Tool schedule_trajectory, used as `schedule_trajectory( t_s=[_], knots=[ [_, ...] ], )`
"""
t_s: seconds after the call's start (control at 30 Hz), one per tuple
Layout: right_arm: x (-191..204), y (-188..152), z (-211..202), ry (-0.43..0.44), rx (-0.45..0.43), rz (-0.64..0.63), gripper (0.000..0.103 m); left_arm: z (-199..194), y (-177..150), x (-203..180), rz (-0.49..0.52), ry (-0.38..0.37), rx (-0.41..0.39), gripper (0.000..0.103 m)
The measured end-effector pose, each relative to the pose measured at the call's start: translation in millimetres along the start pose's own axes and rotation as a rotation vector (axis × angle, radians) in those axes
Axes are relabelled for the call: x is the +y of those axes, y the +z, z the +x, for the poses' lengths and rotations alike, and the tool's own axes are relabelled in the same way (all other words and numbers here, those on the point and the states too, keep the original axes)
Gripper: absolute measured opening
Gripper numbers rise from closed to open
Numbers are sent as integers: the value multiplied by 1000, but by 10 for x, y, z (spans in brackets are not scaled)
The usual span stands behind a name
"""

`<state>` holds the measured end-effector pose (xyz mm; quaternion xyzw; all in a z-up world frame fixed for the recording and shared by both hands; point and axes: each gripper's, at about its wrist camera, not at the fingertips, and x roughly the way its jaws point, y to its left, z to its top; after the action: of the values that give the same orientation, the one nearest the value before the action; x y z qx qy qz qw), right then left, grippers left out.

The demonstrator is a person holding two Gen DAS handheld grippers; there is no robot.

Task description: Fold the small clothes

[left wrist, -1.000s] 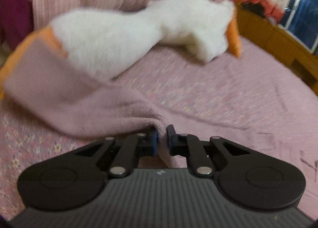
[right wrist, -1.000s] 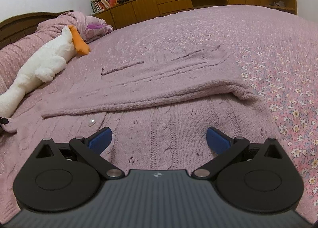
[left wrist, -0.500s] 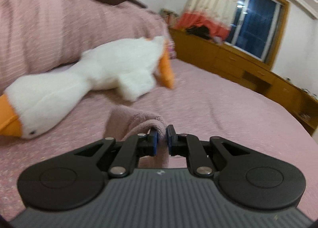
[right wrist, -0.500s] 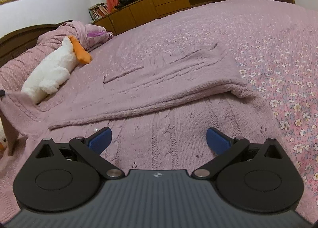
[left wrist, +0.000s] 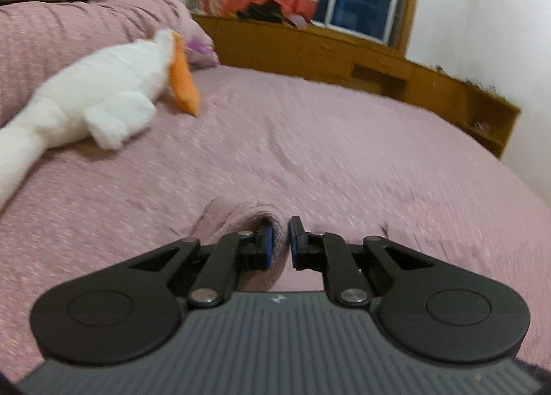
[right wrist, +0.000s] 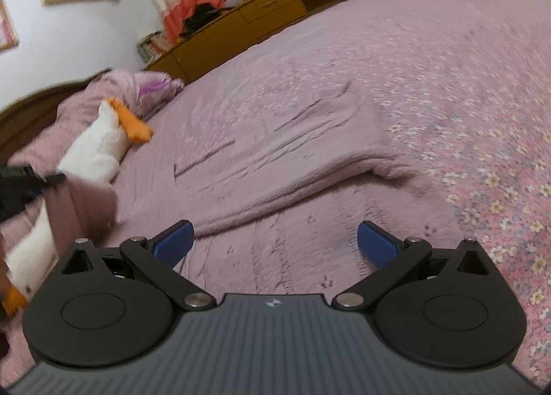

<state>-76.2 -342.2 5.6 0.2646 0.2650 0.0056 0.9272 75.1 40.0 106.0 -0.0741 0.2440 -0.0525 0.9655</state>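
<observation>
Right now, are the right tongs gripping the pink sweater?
No, the right tongs are spread wide open above the pink sweater, with nothing between their blue pads.

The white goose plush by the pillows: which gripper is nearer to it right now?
Left. The left gripper, shut on the sweater sleeve, is lifted close beside the goose plush. The right gripper is open over the sweater body, farther away.
</observation>
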Motion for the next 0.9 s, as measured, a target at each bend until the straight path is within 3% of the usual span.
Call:
schedule_trajectory(
  t_s=[0.13, 0.43, 0.6, 0.9],
  knots=[
    [-107, 52, -34, 24, -1, 81, 103, 172, -236, -168, 38, -18, 65, 11],
    [-123, 73, -89, 51, 9, 81, 103, 438, -698, -394, 100, -25, 230, 14],
    [-113, 75, -94, 59, 19, 99, 103, 434, -745, -427, 136, -44, 256, 41],
    [-118, 88, -91, 60, 23, 111, 103, 298, -720, -488, 147, -63, 286, 46]
  ],
)
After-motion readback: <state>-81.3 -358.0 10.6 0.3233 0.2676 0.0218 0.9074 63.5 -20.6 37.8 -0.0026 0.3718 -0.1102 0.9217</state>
